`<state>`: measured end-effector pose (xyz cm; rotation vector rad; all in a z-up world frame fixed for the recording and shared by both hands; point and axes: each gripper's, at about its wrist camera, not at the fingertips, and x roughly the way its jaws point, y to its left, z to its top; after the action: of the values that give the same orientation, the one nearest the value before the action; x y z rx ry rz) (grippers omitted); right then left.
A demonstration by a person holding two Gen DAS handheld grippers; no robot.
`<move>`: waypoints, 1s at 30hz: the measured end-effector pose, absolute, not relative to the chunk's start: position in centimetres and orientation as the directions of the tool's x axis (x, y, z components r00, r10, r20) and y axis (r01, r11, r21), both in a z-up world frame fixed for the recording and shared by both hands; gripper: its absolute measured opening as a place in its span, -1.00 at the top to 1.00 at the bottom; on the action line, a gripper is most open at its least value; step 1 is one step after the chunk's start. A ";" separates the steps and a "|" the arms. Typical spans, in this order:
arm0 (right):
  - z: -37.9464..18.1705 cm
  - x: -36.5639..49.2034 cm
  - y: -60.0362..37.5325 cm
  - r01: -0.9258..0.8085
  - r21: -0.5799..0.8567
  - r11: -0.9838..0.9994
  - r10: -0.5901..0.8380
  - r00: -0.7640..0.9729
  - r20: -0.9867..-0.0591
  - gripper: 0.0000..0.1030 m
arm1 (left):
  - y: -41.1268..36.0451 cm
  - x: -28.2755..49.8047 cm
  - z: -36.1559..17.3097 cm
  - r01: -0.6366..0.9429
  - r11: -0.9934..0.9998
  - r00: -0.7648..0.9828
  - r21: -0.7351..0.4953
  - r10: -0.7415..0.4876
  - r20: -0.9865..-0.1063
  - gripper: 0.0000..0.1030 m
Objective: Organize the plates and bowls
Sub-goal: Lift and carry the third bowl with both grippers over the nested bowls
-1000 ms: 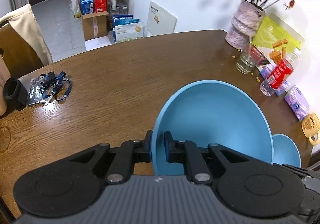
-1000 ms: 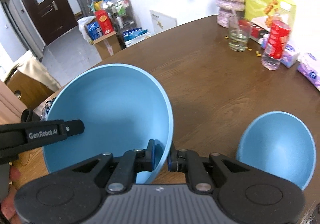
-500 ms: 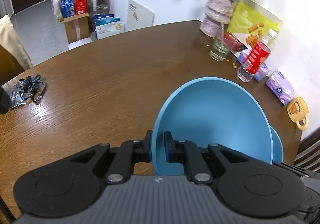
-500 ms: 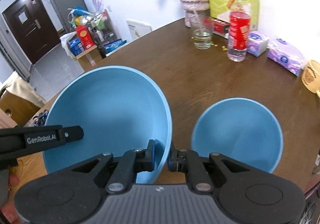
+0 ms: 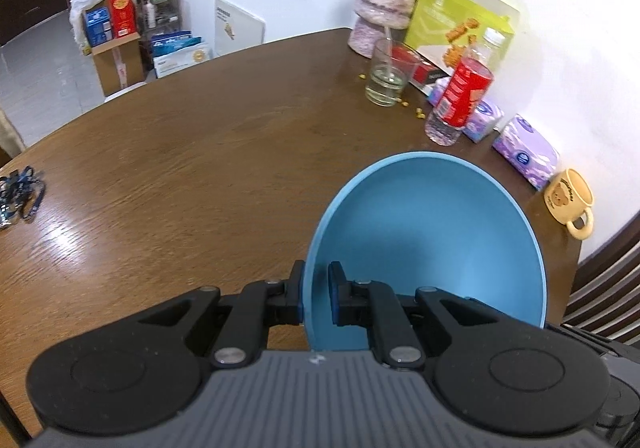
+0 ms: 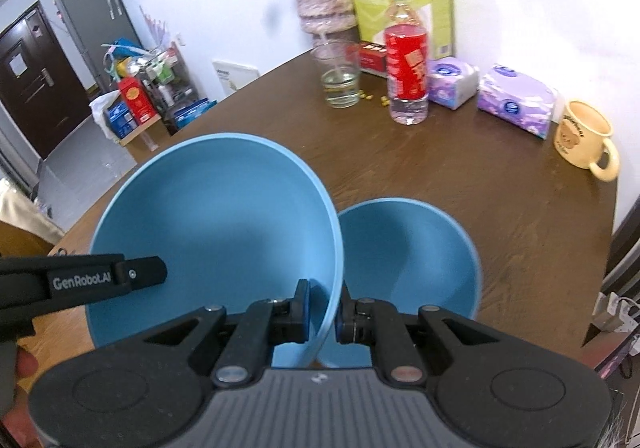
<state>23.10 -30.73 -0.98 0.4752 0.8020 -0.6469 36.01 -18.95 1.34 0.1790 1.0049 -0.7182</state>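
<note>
With both sets of jaws pinching the large blue bowl [image 6: 216, 216] by opposite rims, keep it level over the smaller bowl [image 6: 416, 248] on the counter [image 6: 500, 184] — lower evenly, release together.

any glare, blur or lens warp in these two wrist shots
Left wrist view: window glare streaks the wooden table at left, and the fisheye bows its far edge. Right wrist view: the large blue bowl casts a shadow into the smaller blue bowl; the white wall is overexposed at upper right; both views look slightly soft.
</note>
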 end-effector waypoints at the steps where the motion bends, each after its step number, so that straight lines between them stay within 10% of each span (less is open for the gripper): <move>1: -1.0 22.8 -31.1 0.692 0.144 0.707 -0.352 0.521 -0.778 0.78 | -19.3 35.8 1.2 0.628 0.757 0.328 -0.181 -0.469 -0.820 0.77; 30: -3.6 19.4 -36.2 0.729 0.063 0.681 -0.423 0.462 -0.779 0.77 | -26.8 32.4 -2.4 0.711 0.693 0.291 -0.125 -0.451 -0.844 0.75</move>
<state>19.36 -36.22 -3.62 0.4213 0.8182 -0.7345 32.40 -26.80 -2.41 0.2979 1.0087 -0.7893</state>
